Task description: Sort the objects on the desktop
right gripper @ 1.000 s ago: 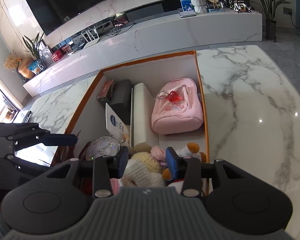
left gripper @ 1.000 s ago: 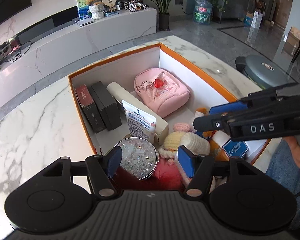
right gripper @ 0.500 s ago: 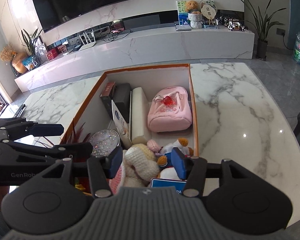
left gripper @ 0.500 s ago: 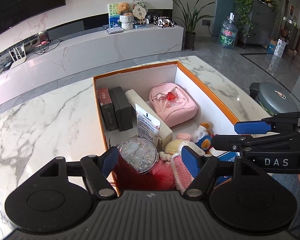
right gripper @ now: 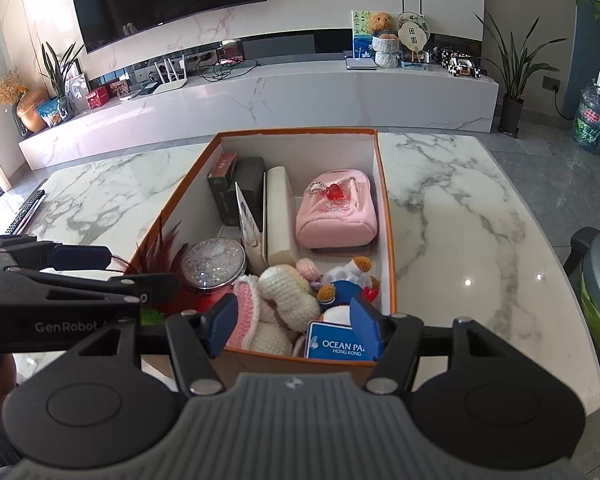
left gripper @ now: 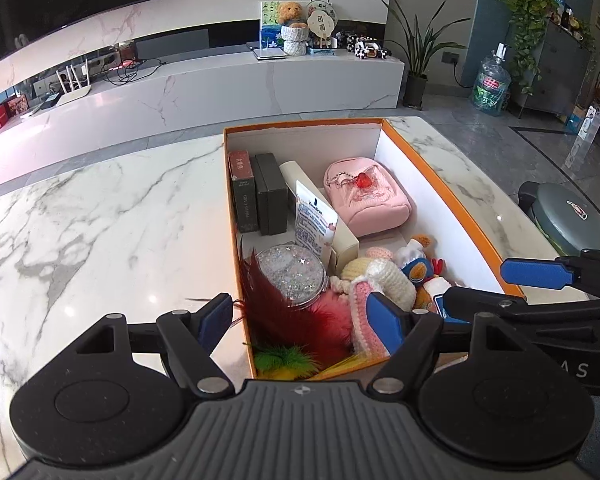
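An orange box (left gripper: 452, 200) with white inner walls stands on the marble table (left gripper: 100, 232). It holds a pink pouch (left gripper: 366, 200), two dark boxes (left gripper: 260, 196), a glittery round compact (left gripper: 292, 272), red feathers (left gripper: 276, 312), crocheted toys (left gripper: 380, 276) and a blue Ocean Park card (right gripper: 340, 346). My left gripper (left gripper: 300, 322) hovers over the box's near left corner, jaws opening, nothing between the pads. My right gripper (right gripper: 294, 322) hangs above the near end over the toys and card, jaws opening too, gripping nothing.
Bare marble lies on both sides of the box (right gripper: 388, 216). A padded stool (left gripper: 568, 220) stands off the table's right edge. A remote control (right gripper: 24, 212) lies at the far left. A long TV bench (right gripper: 260, 96) runs behind.
Both grippers drew back toward the box's near end and rose a little, with their jaws spreading wider. The contents of the box stayed where they were.
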A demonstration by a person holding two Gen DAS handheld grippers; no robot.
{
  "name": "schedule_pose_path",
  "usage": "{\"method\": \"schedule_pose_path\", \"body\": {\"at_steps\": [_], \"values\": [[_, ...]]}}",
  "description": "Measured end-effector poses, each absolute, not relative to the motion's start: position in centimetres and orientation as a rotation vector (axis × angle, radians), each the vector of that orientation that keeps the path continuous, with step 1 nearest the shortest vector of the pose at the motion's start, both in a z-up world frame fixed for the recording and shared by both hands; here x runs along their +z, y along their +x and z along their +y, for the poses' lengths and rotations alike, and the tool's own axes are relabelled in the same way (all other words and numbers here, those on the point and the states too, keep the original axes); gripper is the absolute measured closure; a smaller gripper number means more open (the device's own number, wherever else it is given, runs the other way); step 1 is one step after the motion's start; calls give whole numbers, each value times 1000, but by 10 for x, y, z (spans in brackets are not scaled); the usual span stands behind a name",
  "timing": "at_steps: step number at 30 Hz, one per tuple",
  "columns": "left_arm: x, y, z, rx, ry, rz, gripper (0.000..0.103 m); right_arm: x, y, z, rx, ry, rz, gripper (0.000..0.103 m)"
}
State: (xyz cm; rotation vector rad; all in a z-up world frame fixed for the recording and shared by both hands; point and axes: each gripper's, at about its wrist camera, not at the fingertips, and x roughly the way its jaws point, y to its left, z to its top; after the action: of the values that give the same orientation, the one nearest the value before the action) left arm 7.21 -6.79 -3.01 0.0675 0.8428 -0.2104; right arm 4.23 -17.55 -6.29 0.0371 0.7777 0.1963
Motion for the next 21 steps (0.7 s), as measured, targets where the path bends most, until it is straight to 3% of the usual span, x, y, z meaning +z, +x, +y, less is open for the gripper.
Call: {"method": "schedule_pose_path", "body": {"at_steps": [21], "values": [[-26,49,-67,-174,94,837,17,-63,20,-168,177,17,786,39]]}}
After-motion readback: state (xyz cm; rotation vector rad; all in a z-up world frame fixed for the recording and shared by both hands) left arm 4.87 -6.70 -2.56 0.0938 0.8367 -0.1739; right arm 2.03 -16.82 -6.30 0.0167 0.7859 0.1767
